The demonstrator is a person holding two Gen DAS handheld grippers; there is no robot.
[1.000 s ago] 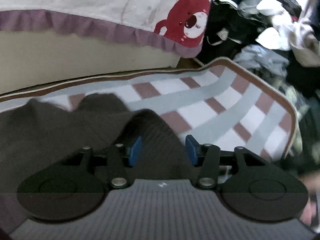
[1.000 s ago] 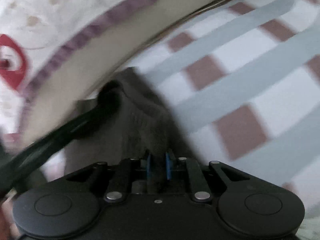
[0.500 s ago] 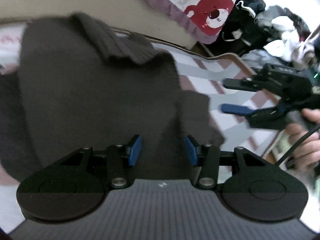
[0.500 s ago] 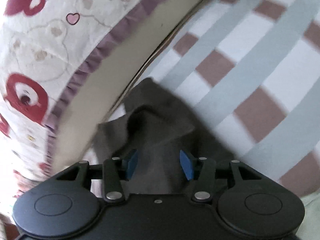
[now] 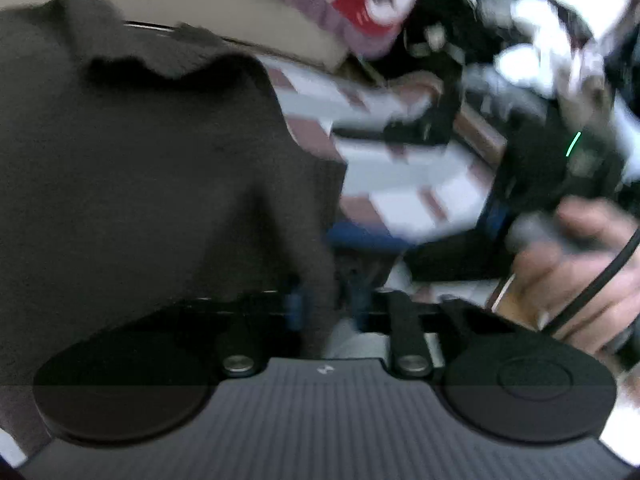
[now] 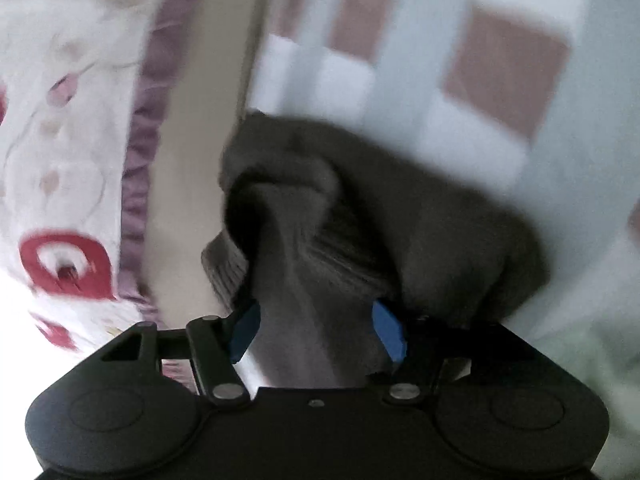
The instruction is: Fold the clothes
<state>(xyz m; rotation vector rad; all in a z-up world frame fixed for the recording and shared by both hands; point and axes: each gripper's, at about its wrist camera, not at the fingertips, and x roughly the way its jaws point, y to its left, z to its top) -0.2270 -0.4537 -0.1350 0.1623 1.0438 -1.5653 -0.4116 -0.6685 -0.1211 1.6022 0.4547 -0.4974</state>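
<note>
Folding is under way on the dark sweater [image 5: 140, 168], judging by its doubled-over edge. At left, the left hand-held gripper [image 5: 324, 308] has its blue pads close together, seemingly clamped on a sweater edge, though blur leaves that unsure. At right, the right hand-held gripper [image 6: 316, 328] stands apart, with bunched ribbed knit lying between its pads. The sweater lies on the checked mat [image 6: 500, 60] beside the bed [image 6: 72, 100]. Next, the right needs a fresh grip.
</note>
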